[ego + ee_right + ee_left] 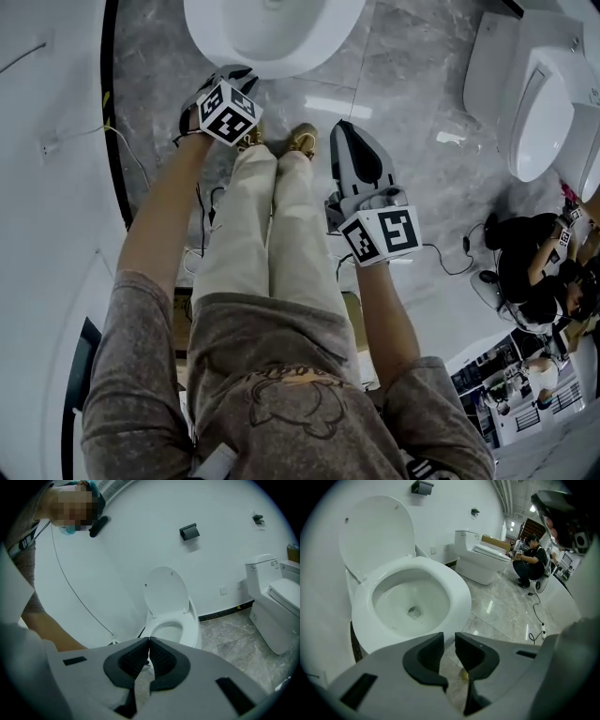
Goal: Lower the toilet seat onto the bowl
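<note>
The toilet seat [457, 590] appears to lie flat on the bowl [410, 606] already. In the left gripper view it forms a white ring around the open basin at centre left of the frame. Only the lid [375, 531] stands upright against the wall at upper left. The right gripper view agrees, with the lid raised at frame centre and the ring level below it. I judge the lowering step finished, or very nearly so.

The left gripper [449, 641] has its jaws a narrow gap apart. Nothing is between them but grey marble floor [506, 611] showing through. It points steeply down, in front of the bowl's front edge and not touching it. The right gripper [149, 641] has its jaws closed tip to tip and holds nothing. It is well back from the toilet and aimed toward it.

In the head view both grippers sit below the bowl's rim at the top of the frame, over the person's legs.

If the lid is also meant to come down, the next move calls for one gripper to reach up to its top edge. It would tip the lid forward and ease it down without letting it slam. Otherwise nothing remains but to check that the seat sits square on the rim.
</note>
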Demonstrator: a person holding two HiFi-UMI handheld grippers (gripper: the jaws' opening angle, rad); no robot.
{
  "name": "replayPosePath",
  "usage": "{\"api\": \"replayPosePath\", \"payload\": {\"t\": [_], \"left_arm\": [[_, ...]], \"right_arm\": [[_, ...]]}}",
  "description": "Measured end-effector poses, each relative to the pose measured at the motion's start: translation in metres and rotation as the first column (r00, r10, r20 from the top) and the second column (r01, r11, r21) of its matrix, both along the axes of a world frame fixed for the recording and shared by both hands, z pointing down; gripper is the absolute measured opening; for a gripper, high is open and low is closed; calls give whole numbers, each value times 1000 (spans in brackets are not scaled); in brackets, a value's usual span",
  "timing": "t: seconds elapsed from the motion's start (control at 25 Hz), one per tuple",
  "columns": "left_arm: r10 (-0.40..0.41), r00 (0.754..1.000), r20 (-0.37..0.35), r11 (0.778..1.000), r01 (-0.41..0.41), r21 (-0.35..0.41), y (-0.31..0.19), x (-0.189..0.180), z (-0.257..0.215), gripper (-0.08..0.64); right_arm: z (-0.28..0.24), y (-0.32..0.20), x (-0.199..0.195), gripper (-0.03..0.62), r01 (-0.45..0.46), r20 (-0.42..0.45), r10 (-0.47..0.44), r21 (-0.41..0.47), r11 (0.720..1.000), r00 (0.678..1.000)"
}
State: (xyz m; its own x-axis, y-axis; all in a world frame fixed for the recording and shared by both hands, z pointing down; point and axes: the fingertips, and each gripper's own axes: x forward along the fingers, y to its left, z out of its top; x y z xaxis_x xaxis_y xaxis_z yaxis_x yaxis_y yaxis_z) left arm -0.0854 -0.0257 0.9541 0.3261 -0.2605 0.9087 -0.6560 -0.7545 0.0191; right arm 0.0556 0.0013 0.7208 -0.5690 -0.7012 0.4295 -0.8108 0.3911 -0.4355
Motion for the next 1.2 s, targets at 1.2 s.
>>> {"api": "replayPosePath", "payload": {"t": [1.2], "left_arm": [[-123, 867, -484, 926, 275, 257, -28, 20, -452, 80]], "right_arm": [[-263, -3, -1, 28, 55, -8, -55, 228, 972, 998]]}}
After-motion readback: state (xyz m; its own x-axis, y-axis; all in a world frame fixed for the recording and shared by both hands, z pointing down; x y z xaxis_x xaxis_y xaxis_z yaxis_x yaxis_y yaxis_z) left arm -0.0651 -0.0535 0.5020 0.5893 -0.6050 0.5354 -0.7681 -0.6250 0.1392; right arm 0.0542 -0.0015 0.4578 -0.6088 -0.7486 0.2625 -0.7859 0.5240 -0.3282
